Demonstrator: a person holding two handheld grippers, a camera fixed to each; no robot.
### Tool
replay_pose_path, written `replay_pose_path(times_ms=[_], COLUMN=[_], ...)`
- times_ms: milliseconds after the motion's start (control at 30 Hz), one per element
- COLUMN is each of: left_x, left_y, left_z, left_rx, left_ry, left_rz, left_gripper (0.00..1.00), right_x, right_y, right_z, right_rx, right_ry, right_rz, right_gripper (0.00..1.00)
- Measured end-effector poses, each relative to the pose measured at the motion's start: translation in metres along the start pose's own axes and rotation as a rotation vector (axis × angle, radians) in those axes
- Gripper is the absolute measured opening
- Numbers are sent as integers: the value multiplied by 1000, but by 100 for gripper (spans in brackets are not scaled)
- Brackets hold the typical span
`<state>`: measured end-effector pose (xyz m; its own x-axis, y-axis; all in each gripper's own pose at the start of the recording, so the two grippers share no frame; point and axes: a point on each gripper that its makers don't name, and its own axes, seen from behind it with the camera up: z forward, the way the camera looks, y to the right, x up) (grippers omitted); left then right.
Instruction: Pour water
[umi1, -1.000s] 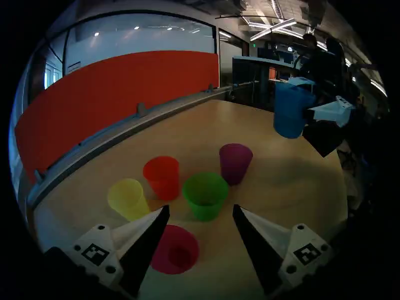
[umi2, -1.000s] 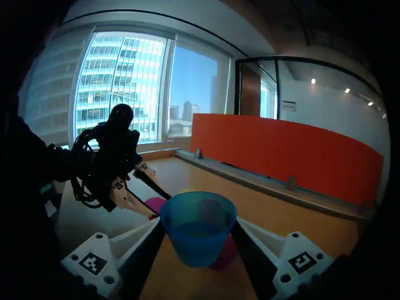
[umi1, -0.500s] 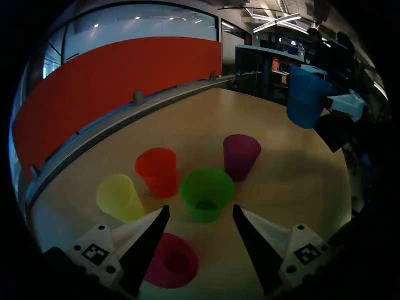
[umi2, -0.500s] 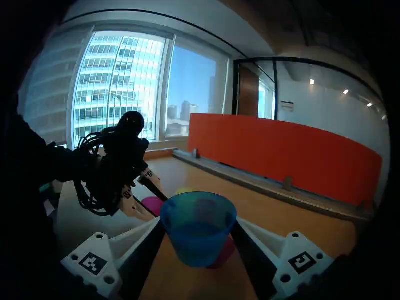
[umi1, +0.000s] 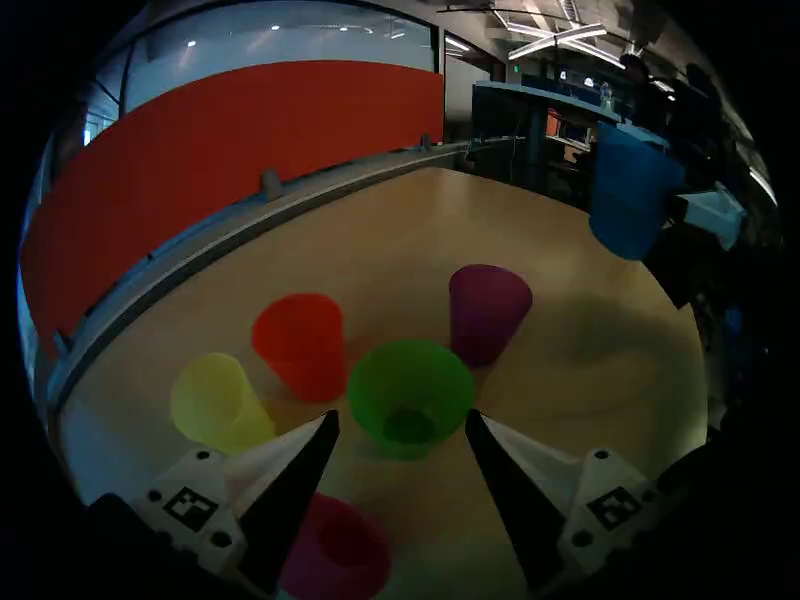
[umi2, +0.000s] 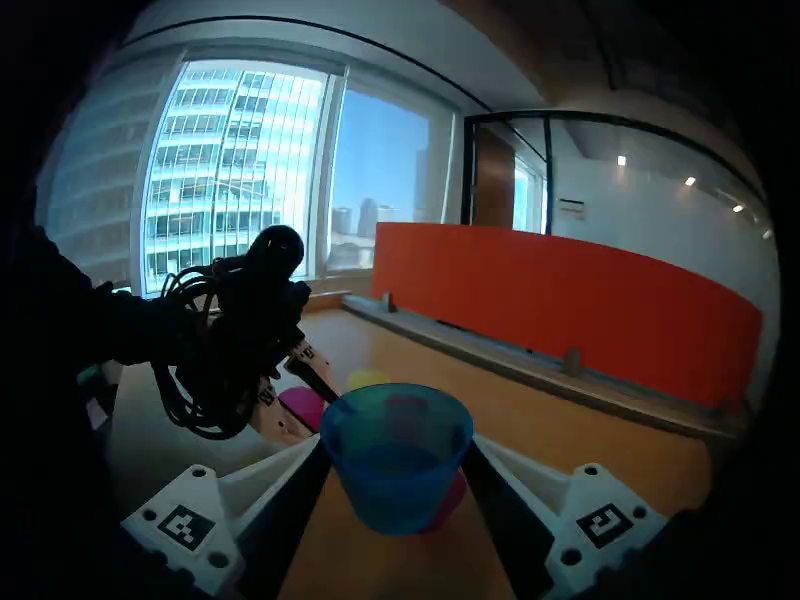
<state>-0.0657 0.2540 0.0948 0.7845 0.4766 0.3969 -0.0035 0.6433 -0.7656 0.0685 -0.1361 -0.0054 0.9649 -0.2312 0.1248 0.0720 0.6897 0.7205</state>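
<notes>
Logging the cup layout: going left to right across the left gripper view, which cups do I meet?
yellow cup → red cup → green cup → purple cup → blue cup, held above the table in the jaws of the right gripper.

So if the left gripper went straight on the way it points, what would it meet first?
Probably the green cup, centred just ahead of the open left gripper; depth is unclear, so it might pass over the rim.
</notes>
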Motion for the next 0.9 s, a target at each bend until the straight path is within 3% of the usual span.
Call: replay_pose_path(times_ms=[900], left_x=[1], left_y=[1], left_z=[23], left_rx=[11], left_ry=[-2], left_rz=[-43], left_gripper=[94], right_x=[-6], right_y=[1], right_z=[1], right_rx=[-1], right_ry=[-15], right_rz=[2], right_gripper=[89])
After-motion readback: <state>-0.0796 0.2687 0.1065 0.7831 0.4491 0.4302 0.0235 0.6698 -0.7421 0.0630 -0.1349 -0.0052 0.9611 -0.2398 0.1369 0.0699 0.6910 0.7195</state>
